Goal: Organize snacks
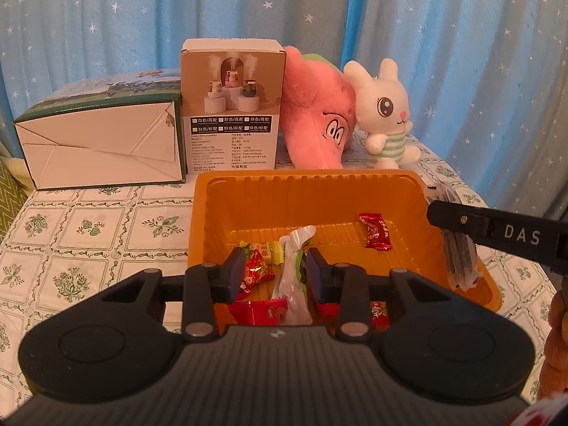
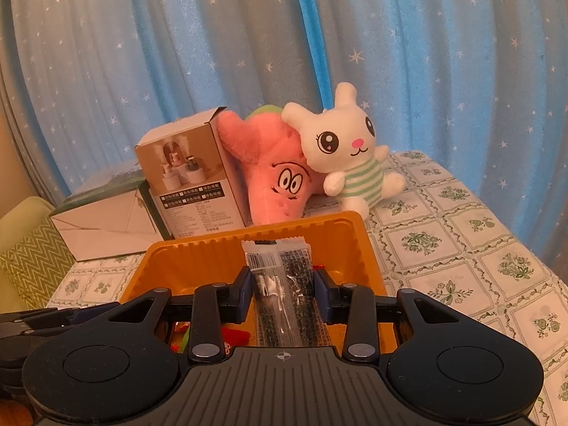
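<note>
my left gripper (image 1: 276,271) pinches a white-green packet (image 1: 293,277) (jaws part open); my right gripper (image 2: 283,289) clamps a dark snack bar (image 2: 280,277) above the orange tray (image 1: 309,195).

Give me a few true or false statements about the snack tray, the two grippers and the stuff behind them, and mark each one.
1. The right gripper holds a long clear snack packet over the orange tray. True.
2. The left gripper has a white and green wrapper between its fingers. True.
3. The tray holds no sweets. False: a red candy and others lie in it.
4. The white bunny plush lies inside the tray. False: it sits behind it, against the pink plush.
</note>
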A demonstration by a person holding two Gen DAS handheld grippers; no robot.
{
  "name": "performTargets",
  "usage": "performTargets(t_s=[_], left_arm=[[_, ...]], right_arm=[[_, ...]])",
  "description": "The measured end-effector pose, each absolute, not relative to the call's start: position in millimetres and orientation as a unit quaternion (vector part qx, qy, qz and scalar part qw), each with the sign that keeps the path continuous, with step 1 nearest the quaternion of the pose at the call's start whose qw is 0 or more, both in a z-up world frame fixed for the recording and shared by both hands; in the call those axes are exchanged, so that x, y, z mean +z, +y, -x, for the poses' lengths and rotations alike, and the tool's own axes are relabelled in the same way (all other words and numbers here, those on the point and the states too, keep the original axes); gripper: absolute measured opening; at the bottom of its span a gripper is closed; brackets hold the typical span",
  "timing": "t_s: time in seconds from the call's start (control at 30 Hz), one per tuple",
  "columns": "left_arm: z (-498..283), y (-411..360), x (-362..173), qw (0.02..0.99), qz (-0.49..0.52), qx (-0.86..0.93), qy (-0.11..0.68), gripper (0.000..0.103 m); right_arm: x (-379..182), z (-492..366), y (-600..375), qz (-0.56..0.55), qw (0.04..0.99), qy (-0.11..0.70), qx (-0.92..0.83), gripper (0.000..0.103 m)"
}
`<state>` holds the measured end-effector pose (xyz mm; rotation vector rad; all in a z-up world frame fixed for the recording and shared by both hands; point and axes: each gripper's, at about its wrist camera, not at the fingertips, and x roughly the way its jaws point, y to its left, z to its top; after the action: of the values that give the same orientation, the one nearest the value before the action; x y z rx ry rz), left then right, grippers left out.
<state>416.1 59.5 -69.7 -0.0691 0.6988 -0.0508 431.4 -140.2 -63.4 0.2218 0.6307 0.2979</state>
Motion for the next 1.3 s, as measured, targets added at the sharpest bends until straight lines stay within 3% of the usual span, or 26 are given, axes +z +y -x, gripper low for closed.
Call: performTargets(t_s=[0.3,0.4,0.43,1.3], left_arm=[[-416,59,-71,0.940,0.029,-0.020,0.341,0.034],[-417,60,-71,0.940,0.027,-0.014,0.340,0.034],[-417,61,-72,0.940,0.029,-0.012,0.341,0.034],[-414,56,-70,0.939,0.021,-0.018,0.342,0.034]], right_arm=[[-71,-445,-147,-0.152,0.923,0.316,0.156,0.039],[-71,-446,-151,-0.158,0.926,0.309,0.146,0.058],[-71,-446,-153,-0.160,0.928,0.306,0.141,0.059],[-68,-440,-155,-0.135,0.931,0.312,0.131,0.060]])
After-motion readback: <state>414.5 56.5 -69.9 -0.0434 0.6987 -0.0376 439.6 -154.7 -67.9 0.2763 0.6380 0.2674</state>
